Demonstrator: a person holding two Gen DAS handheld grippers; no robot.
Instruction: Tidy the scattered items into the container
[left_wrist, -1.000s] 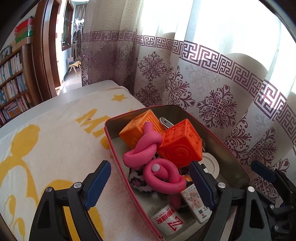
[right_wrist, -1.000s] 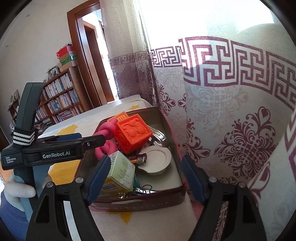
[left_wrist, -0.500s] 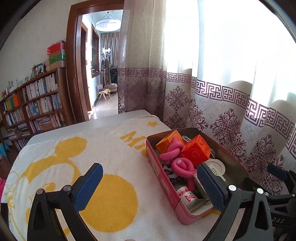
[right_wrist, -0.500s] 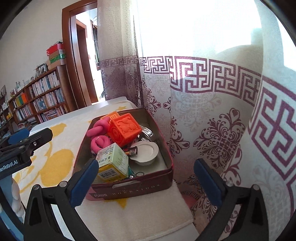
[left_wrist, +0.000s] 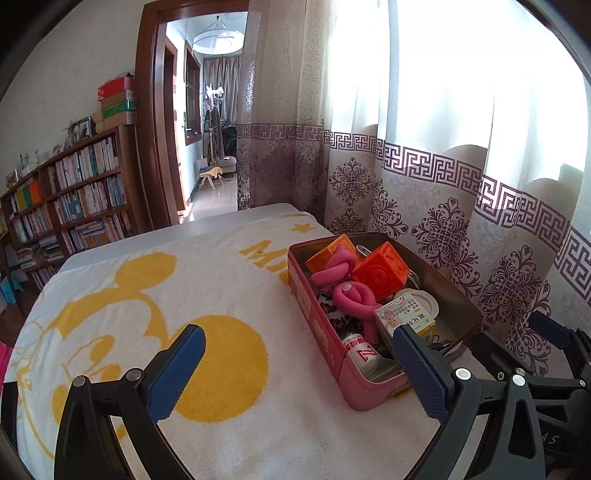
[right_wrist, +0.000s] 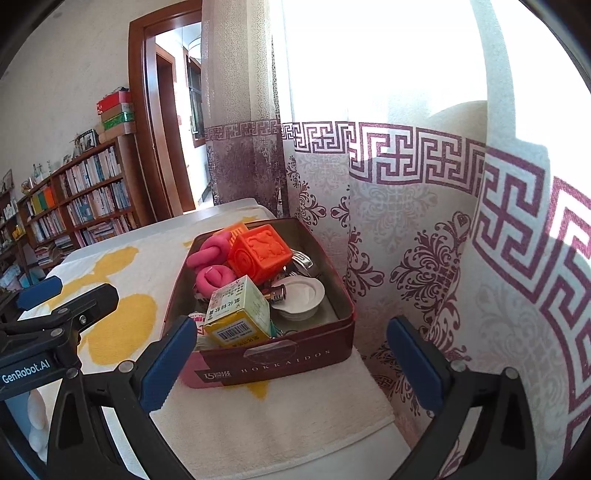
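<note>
Left gripper (left_wrist: 299, 373) is wide open and empty, jaws just finished opening, nothing between them; bare towel (left_wrist: 147, 295) lies ahead, the tin (left_wrist: 321, 332) ahead-right beside its right finger. Right gripper (right_wrist: 291, 365) is likewise spread and empty, tin dead ahead between its fingers, long axis running away, so it looks nearer. Blocks, pink toy (right_wrist: 210, 266) and box (right_wrist: 236, 314) all sit inside; tidying looks done.

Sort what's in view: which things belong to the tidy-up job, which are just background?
Job: tin; in it, orange cubes, pink rope toy, yellow box, white lid, small bottle.
Background: towel, curtain, bookshelf, doorway.
</note>
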